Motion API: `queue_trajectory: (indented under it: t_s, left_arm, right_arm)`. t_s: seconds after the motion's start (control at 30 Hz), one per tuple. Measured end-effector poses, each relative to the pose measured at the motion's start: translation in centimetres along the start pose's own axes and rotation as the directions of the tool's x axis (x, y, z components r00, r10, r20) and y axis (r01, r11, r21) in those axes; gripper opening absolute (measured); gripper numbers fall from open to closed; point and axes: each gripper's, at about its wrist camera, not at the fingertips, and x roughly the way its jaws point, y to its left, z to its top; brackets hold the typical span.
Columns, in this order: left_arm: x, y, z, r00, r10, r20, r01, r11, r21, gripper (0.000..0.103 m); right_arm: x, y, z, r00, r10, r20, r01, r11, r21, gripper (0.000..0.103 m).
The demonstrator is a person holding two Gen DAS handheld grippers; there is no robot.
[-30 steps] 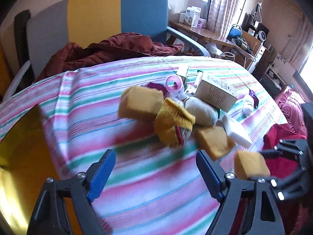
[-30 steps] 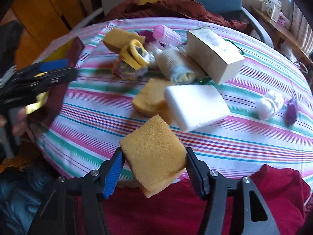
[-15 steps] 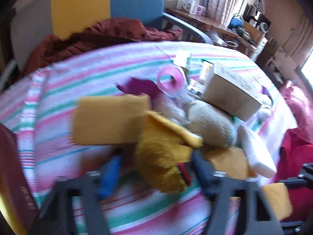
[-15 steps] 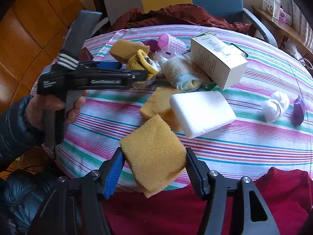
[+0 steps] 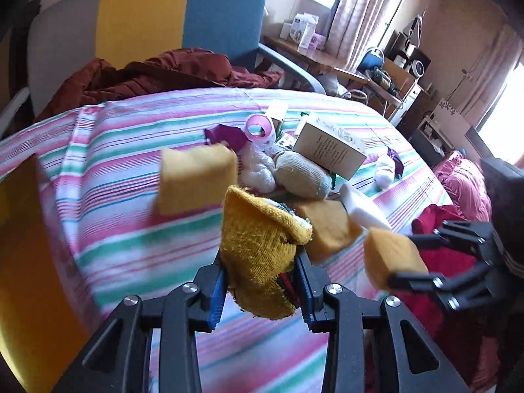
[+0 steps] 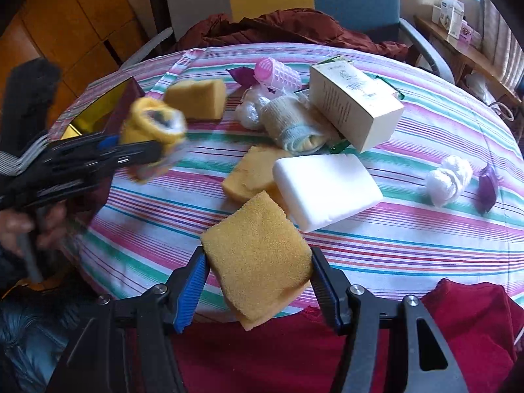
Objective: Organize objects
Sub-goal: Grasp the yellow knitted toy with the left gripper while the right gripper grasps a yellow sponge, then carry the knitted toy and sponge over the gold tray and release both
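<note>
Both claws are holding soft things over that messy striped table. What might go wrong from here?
1. The left claw has just closed on the yellow sock, pinching only its lower end; the bulky top could sag or slip free.
2. The right claw grips its sponge by two edges, near the tablecloth rim, so a drop might land off the table.

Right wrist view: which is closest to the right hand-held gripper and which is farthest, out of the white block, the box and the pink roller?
From the right hand-held gripper:
1. White block, just ahead, slightly right.
2. Box, behind it.
3. Pink roller, farthest back.
</note>
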Motion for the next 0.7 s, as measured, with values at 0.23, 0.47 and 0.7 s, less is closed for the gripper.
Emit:
queue_trajectory:
  t_s: [0.23, 0.47, 0.7]
  left_arm:
    - [-5.5, 2.2, -2.5, 0.995, 0.07, 0.068, -0.068, 0.997, -0.035, 0.038]
    - [-10.6, 8.2, -5.5, 0.978, 0.168, 0.119, -0.147, 0.974, -0.171, 0.038]
    - [-14.7, 15.2, -9.3, 0.944, 0.306, 0.122, -0.254, 0.912, -0.322, 0.038]
  right_arm:
    - [-0.3, 0.1, 0.1, 0.996, -0.088, 0.017, 0.088, 0.996, 0.004, 0.061]
    - [-1.5, 1.7, 0.4, 0.992, -0.104, 0.068, 0.102, 0.994, 0.028, 0.061]
    - [-2.5, 9.1, 3.3, 0.988, 0.004, 0.154, 0.008, 0.997, -0.077, 0.061]
